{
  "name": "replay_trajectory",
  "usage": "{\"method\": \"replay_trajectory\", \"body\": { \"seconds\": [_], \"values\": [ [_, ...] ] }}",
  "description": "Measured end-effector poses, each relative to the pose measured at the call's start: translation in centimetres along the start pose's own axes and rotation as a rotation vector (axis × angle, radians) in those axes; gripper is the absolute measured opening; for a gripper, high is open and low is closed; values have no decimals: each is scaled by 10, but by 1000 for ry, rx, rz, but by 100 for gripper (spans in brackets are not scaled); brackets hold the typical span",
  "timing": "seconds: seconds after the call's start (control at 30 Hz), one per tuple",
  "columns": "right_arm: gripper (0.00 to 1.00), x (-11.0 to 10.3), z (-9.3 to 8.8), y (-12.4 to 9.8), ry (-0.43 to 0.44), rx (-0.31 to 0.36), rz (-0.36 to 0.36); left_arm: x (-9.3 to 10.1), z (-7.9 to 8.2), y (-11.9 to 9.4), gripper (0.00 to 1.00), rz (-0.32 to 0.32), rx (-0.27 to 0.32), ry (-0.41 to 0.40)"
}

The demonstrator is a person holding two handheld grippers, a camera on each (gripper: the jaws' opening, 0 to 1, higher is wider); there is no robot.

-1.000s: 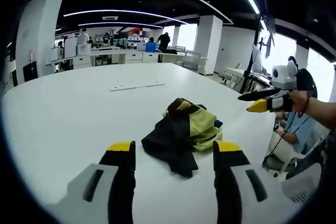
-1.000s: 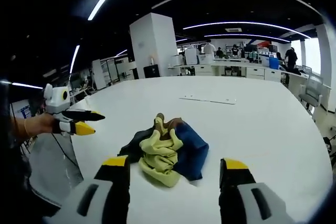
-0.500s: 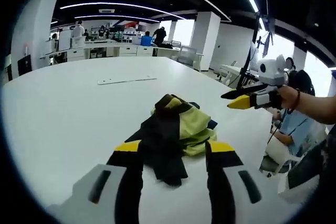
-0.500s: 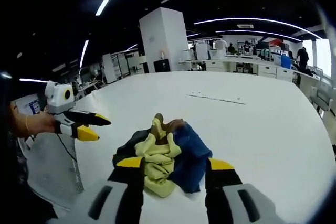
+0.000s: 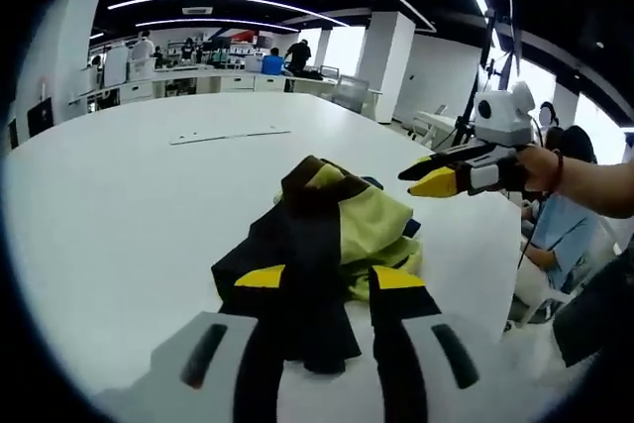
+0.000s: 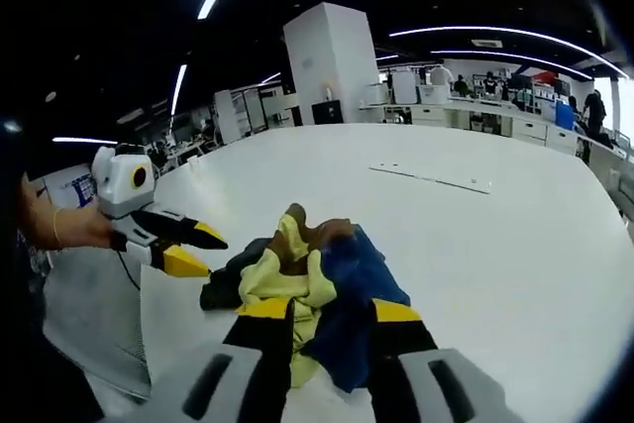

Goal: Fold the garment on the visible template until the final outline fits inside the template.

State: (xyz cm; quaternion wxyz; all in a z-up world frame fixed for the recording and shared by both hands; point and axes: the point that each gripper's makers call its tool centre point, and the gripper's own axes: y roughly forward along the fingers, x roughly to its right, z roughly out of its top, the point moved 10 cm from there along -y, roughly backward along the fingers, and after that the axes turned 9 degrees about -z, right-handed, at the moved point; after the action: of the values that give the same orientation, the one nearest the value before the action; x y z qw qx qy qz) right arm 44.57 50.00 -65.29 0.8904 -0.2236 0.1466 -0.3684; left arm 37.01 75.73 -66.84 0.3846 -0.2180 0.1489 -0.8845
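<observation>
- The garment (image 5: 332, 235) lay crumpled in a heap on the white table (image 5: 119, 205), a bundle of black, yellow-green and blue cloth with a brown bit at the top.
- In the left gripper view, the left gripper (image 5: 315, 279) was low over the near edge of the heap, its yellow-tipped jaws a narrow gap apart with a black fold of the garment lying between them; whether they pinched the cloth could not be told.
- In the same view the right gripper (image 5: 428, 177) came in from the right, held by a hand (image 5: 540, 167), hovering just beside the far side of the garment, its tips a little apart and holding nothing.
- In the right gripper view, the right gripper (image 6: 330, 310) stood close over the garment (image 6: 307, 274), jaws slightly apart with yellow and blue cloth showing in the gap; a grip could not be made out.
- There the left gripper (image 6: 196, 249) reached in from the left, its tips near the black edge of the heap.
- A thin flat strip (image 5: 228, 134) lay well beyond the garment on the table.
- People stood by desks (image 5: 198, 81) far behind.
</observation>
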Motion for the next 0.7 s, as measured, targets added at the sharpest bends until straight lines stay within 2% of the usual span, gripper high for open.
{"method": "replay_trajectory", "body": {
  "seconds": [0.27,0.4,0.5,0.7],
  "values": [
    [19,8,-2,17,-16,-20,14,-8,-6,5,23,6,-16,-30],
    [18,10,-3,24,-16,-26,18,-11,-10,10,16,-4,-35,-32],
    [15,11,-2,28,-17,-23,21,-13,-12,12,16,-2,-46,-35],
    [7,11,-3,31,-34,-30,21,-16,-14,16,3,-11,-52,-47]
  ]
}}
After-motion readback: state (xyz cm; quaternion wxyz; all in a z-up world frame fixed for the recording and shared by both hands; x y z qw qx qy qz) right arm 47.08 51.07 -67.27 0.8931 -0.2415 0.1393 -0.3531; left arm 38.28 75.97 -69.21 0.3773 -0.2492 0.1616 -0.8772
